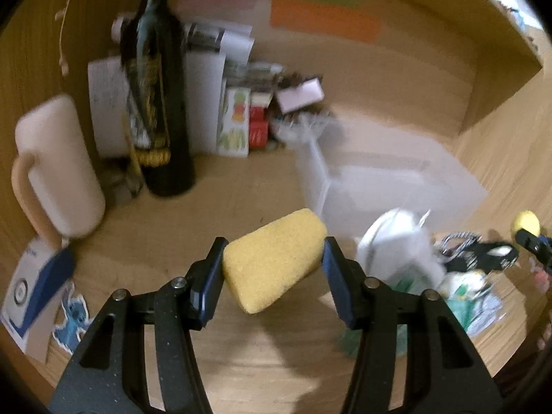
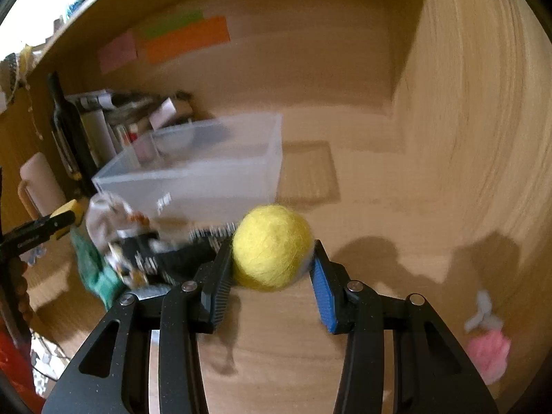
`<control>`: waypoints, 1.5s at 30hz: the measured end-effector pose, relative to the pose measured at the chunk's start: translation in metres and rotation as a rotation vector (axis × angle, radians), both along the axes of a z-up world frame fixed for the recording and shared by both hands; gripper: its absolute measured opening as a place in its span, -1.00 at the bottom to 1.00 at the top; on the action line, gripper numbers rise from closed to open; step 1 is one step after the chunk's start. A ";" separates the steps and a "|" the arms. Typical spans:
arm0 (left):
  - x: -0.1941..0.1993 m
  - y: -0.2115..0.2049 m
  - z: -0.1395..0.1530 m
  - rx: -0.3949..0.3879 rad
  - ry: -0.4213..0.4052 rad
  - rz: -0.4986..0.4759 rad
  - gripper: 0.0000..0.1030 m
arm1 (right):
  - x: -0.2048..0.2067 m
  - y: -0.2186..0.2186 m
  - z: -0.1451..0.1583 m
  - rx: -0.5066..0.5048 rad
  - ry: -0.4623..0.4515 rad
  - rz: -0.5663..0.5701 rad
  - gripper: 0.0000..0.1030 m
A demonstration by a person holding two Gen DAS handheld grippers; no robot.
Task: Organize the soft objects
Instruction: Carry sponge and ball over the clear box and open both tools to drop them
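Observation:
My left gripper (image 1: 274, 262) is shut on a yellow sponge (image 1: 272, 258) and holds it above the wooden desk. My right gripper (image 2: 272, 258) is shut on a yellow felt ball (image 2: 272, 246), also off the desk. A clear plastic bin (image 2: 207, 169) stands behind the ball; it also shows in the left wrist view (image 1: 379, 179). The right gripper with the ball shows at the far right of the left wrist view (image 1: 526, 229). The left gripper with the sponge shows at the left of the right wrist view (image 2: 65, 215). A pink soft item (image 2: 490, 352) lies at the right.
A dark bottle (image 1: 155, 103), a cream mug (image 1: 58, 169) and stacked papers and boxes (image 1: 220, 103) stand at the back left. A pile of cloth, a green item and black-patterned things (image 2: 131, 255) lies in front of the bin. Wooden walls enclose the back and right.

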State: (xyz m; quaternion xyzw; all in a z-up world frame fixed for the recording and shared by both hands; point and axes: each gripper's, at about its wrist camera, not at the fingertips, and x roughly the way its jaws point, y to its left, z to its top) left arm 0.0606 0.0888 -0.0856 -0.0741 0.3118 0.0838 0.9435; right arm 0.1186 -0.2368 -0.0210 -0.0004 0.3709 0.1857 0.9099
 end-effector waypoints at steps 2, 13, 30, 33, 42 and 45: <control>0.002 -0.004 0.011 0.005 -0.029 -0.014 0.06 | 0.004 0.004 0.010 0.016 -0.037 0.011 -0.24; 0.043 -0.032 0.060 0.001 -0.141 -0.140 0.06 | 0.039 0.052 0.052 0.038 -0.167 0.127 -0.23; 0.132 -0.047 0.038 -0.015 0.059 -0.229 0.06 | 0.117 0.100 0.008 -0.060 0.015 0.255 -0.23; 0.146 -0.051 0.025 0.004 0.109 -0.243 0.06 | 0.126 0.104 -0.007 -0.092 0.072 0.263 -0.23; 0.163 -0.054 0.004 0.029 0.195 -0.268 0.08 | 0.132 0.109 -0.027 -0.140 0.163 0.289 -0.21; 0.165 -0.052 0.000 0.021 0.213 -0.270 0.13 | 0.133 0.113 -0.032 -0.147 0.187 0.303 -0.21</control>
